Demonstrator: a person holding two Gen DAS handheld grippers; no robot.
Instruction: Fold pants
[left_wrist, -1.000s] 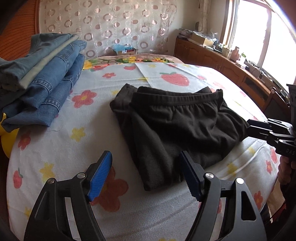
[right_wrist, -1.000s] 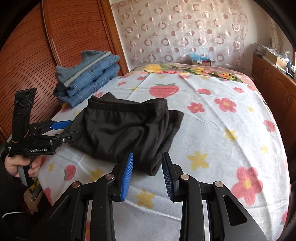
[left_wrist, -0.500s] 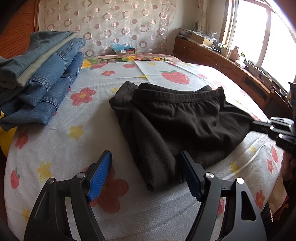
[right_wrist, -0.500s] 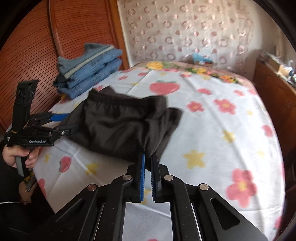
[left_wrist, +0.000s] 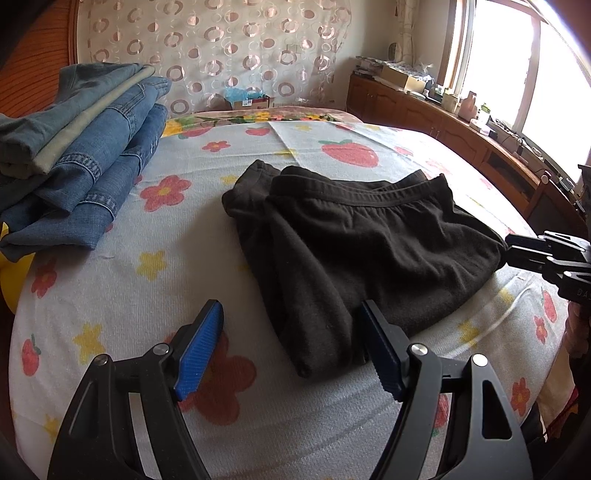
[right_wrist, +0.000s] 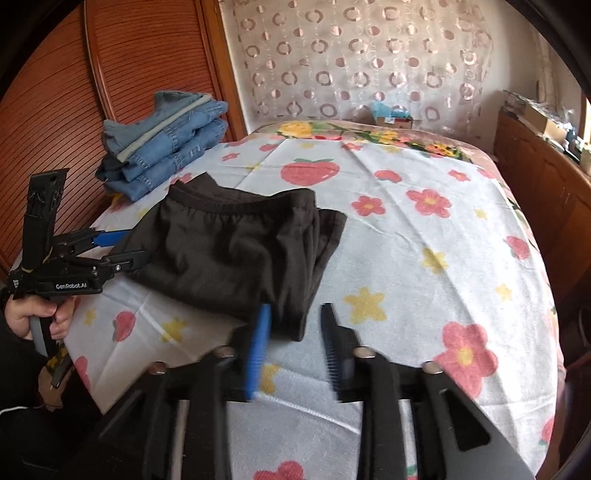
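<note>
R gripper (right_wrist: 295, 328) just reopened, L gripper (left_wrist: 291, 341) open; black pants (right_wrist: 236, 254) mid-frame loose. I risk snagging, undoing fold.

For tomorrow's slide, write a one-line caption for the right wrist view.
Right gripper, jaws just reopened around the near corner of folded black pants on a flowered bedsheet; folded jeans stacked behind.

The right gripper (right_wrist: 295, 332) is smeared by motion blur. The stack of jeans (left_wrist: 74, 155) runs off the left wrist view's edge. Clutter on the cabinet (left_wrist: 424, 79) is too small to identify.
</note>
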